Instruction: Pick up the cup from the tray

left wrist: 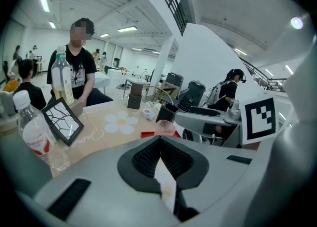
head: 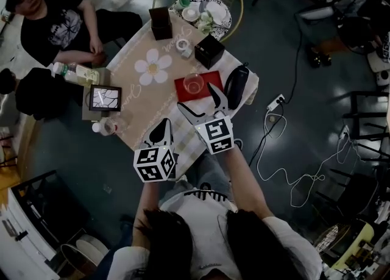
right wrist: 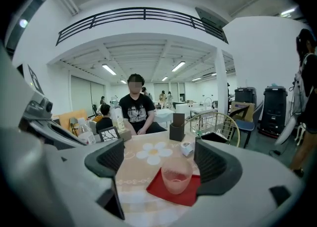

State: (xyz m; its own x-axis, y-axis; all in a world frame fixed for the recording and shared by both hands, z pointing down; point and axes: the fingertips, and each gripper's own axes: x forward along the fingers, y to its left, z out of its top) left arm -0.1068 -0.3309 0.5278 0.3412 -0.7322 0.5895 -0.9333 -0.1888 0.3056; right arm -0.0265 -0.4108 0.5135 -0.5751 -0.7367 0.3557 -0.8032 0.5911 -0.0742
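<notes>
A clear pinkish cup [head: 194,83] stands upright on a small red tray [head: 211,78] on the table's near right part. My right gripper [head: 195,96] is open just short of the tray, with nothing held. In the right gripper view the cup [right wrist: 177,175] sits on the tray [right wrist: 159,188] ahead of the spread jaws [right wrist: 161,158], nearer the right finger and apart from both. My left gripper [head: 164,125] is shut and empty at the table's near edge. From the left gripper [left wrist: 159,158] view the cup [left wrist: 164,127] lies farther off to the right.
Two black boxes [head: 161,22] [head: 209,50] and a tape roll [head: 183,46] stand beyond the tray. A black pouch [head: 236,86] lies right of it. A framed picture [head: 105,97] and bottles [head: 103,127] [head: 73,72] occupy the left side. A person [head: 58,19] sits at the far left.
</notes>
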